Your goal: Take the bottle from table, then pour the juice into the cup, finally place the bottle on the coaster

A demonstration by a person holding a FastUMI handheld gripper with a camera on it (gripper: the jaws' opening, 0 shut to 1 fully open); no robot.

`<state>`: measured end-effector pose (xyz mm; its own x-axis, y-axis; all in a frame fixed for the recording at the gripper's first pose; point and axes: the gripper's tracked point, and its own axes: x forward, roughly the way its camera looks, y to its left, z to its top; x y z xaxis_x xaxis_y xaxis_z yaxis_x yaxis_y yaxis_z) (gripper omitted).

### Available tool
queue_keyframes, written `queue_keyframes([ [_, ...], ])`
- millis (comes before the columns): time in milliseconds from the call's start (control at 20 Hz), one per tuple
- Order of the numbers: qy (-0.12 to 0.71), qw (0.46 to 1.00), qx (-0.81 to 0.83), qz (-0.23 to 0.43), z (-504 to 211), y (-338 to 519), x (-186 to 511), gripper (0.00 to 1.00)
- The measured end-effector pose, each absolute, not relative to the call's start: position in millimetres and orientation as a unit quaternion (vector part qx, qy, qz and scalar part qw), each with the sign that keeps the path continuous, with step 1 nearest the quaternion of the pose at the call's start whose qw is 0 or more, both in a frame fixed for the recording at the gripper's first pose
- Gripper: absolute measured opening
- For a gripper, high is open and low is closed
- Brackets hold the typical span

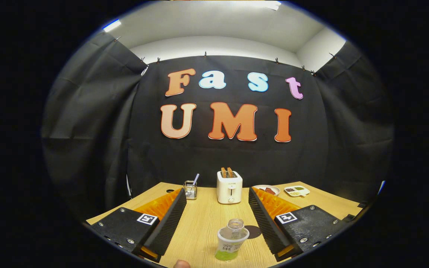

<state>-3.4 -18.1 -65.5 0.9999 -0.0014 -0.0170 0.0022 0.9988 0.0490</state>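
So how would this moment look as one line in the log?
jaws: open | bottle: upright between them, untouched | stage: approaching bottle

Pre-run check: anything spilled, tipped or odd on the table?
Nothing stands out. The bottle stands upright, uncapped, between the open gripper's fingers, untouched. No spill on the table. The toaster stands upright beyond.

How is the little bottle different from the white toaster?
The bottle is see-through with green juice at its bottom; the toaster is solid white. The bottle stands between the open fingers of the gripper, touching neither; the toaster stands beyond them, near the booth's wall. The bottle's top is open with no cap on it; the toaster's top holds two slices of toast. Both stand upright on the wooden table.
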Motion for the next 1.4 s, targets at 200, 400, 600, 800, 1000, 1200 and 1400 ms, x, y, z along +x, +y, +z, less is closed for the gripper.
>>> queue_keyframes([
  [200, 0.02, 0.999, 0.027, -0.002, -85.5, -21.4, 0.5, 0.99],
  [400, 0.034, 0.999, 0.027, -0.003, -107.5, -21.9, 3.9, 0.99],
  [600, 0.054, 0.998, 0.034, -0.004, -135.1, -25.3, 8.1, 1.0],
  [800, 0.062, 0.997, 0.035, -0.008, -163.6, -29.4, 11.8, 1.0],
  [1000, 0.082, 0.996, 0.041, -0.008, -187.3, -30.9, 14.7, 1.0],
  [1200, 0.092, 0.995, 0.036, -0.009, -202.8, -29.7, 13.9, 1.0],
  [1400, 0.106, 0.994, 0.032, -0.008, -219.1, -28.7, 16.9, 1.0],
])
